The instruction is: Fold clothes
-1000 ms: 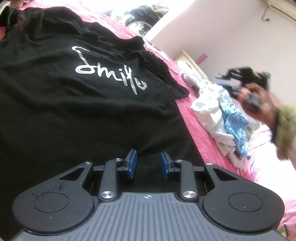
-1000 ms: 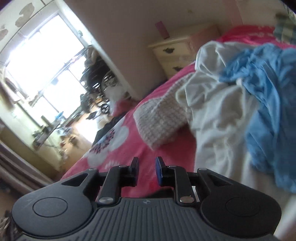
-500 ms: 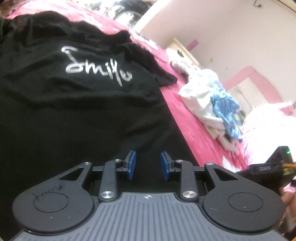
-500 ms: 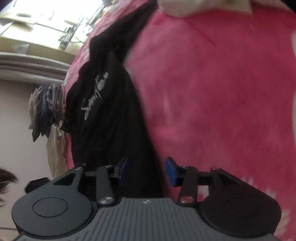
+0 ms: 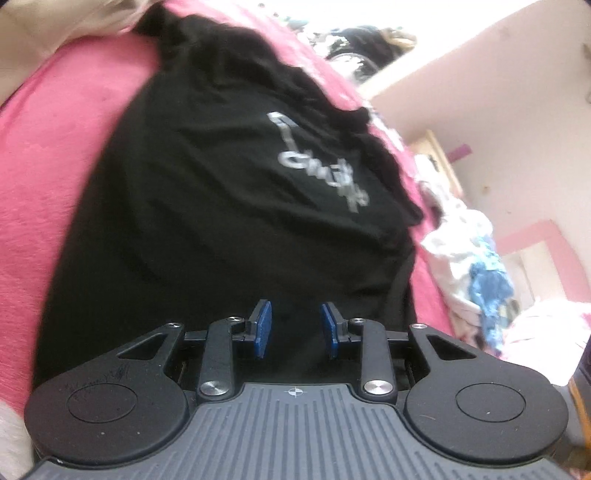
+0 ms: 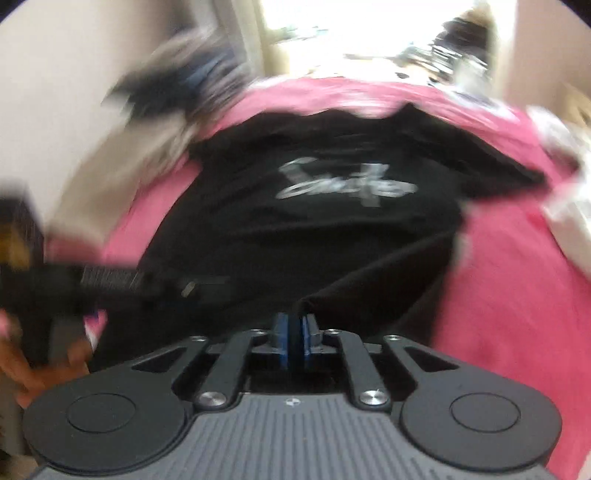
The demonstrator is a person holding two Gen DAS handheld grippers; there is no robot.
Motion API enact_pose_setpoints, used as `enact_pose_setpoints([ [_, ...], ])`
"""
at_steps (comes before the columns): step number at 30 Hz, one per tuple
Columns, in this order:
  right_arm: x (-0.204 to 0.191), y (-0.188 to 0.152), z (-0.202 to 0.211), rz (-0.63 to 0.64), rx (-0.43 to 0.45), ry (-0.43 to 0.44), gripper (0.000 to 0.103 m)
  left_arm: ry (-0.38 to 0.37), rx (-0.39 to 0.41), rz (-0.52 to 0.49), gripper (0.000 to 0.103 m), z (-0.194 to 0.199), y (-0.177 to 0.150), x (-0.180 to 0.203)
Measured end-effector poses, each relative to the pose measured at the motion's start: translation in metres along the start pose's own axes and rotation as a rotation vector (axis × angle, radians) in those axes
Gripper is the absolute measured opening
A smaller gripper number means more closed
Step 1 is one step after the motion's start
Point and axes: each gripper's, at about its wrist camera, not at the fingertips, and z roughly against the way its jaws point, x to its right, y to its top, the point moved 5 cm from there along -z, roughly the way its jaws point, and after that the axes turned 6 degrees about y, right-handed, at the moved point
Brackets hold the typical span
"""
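Our right gripper pinches the near hem of the black T-shirt spread across the pink bed; our left gripper hangs spread above it.

**Background items around the work area**

Pink bedcover spread wide, with pale flower shapes near the far edge. Bright window washed out at the head of the room; dark, blurred clutter sat before it, too smeared to identify. Cream wall on one side, a small purple patch on it. Wooden bedside cabinet stood just beyond the bed. Pink door frame farther off.
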Motion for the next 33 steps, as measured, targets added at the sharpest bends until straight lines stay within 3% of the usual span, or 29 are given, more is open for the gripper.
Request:
enact_pose_setpoints([
  [3, -0.019, -0.001, -0.020, 0.026, -0.044, 0.060, 0.039, -0.005, -0.003, 0.010, 0.029, -0.004, -0.002, -0.006],
  [7, -0.004, -0.012, 0.010, -0.137, -0.018, 0.188, 0.046, -0.012, 0.002, -0.010, 0.029, -0.009, -0.001, -0.007],
  [12, 0.021, -0.031, 0.046, -0.379, 0.010, 0.329, 0.047, -0.029, 0.006, -0.003, 0.029, -0.009, -0.001, -0.011],
  [18, 0.084, -0.077, 0.066, -0.821, 0.103, 0.266, 0.049, -0.025, 0.015, -0.029, 0.029, -0.008, -0.002, -0.007],
  [20, 0.102, -0.085, 0.065, -0.905, 0.148, 0.245, 0.049, -0.017, 0.021, -0.047, 0.029, -0.008, -0.003, -0.006],
  [24, 0.122, -0.090, 0.049, -0.955, 0.177, 0.239, 0.048, -0.012, 0.026, -0.058, 0.029, -0.008, -0.004, -0.005],
  [33, 0.129, -0.104, 0.024, -1.005, 0.160, 0.346, 0.042, -0.022, 0.024, -0.042, 0.029, -0.009, -0.004, -0.007],
])
